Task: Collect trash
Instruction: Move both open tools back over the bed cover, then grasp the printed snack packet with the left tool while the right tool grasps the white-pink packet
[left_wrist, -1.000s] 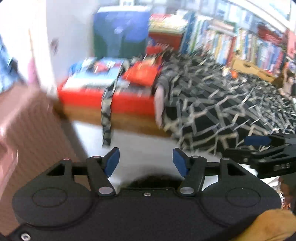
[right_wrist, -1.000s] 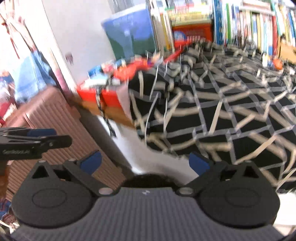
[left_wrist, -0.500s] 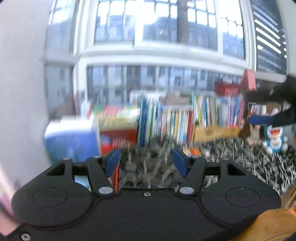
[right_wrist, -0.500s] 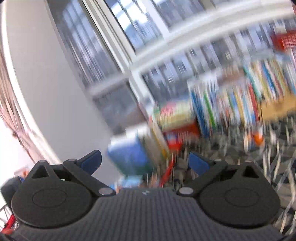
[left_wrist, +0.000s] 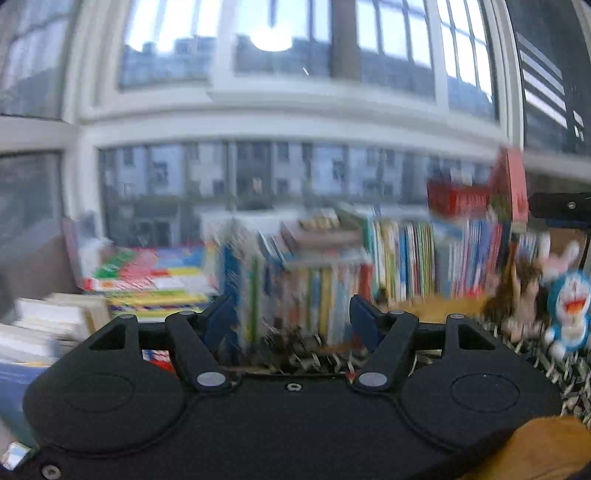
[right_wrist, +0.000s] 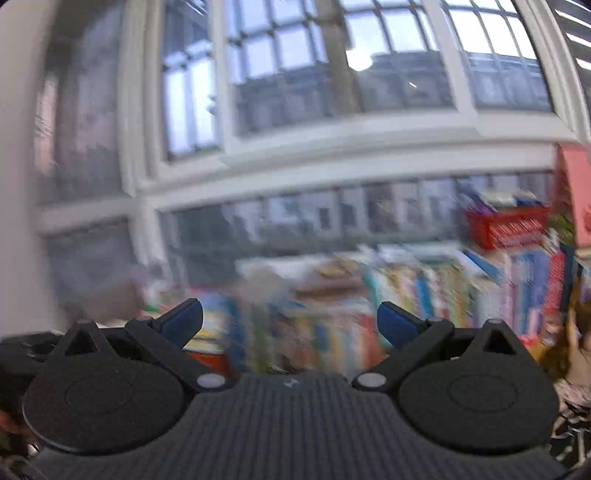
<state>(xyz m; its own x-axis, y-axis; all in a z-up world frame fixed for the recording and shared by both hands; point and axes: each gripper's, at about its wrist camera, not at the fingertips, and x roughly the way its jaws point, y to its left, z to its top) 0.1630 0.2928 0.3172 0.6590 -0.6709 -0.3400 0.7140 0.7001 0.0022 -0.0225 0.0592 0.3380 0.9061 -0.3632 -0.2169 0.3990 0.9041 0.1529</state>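
No trash shows in either view; both pictures are blurred by motion. My left gripper (left_wrist: 293, 319) is open with nothing between its blue pads, and it points at a row of books (left_wrist: 402, 258) under a large window (left_wrist: 280, 74). My right gripper (right_wrist: 290, 323) is open wider and also holds nothing, facing the same books (right_wrist: 406, 291) and window (right_wrist: 332, 74). The right gripper's black body shows at the right edge of the left wrist view (left_wrist: 561, 206).
Stacked books (left_wrist: 147, 280) lie at the left. A black-and-white patterned blanket (left_wrist: 554, 365) covers the lower right, with a blue cartoon cat toy (left_wrist: 570, 306) and a brown plush toy (left_wrist: 524, 295) on it. A red crate (right_wrist: 506, 225) sits on top of the books.
Both grippers have swung upward, from the floor, suitcase and blanket to the bookshelf and window. Both have stayed open and hold nothing.
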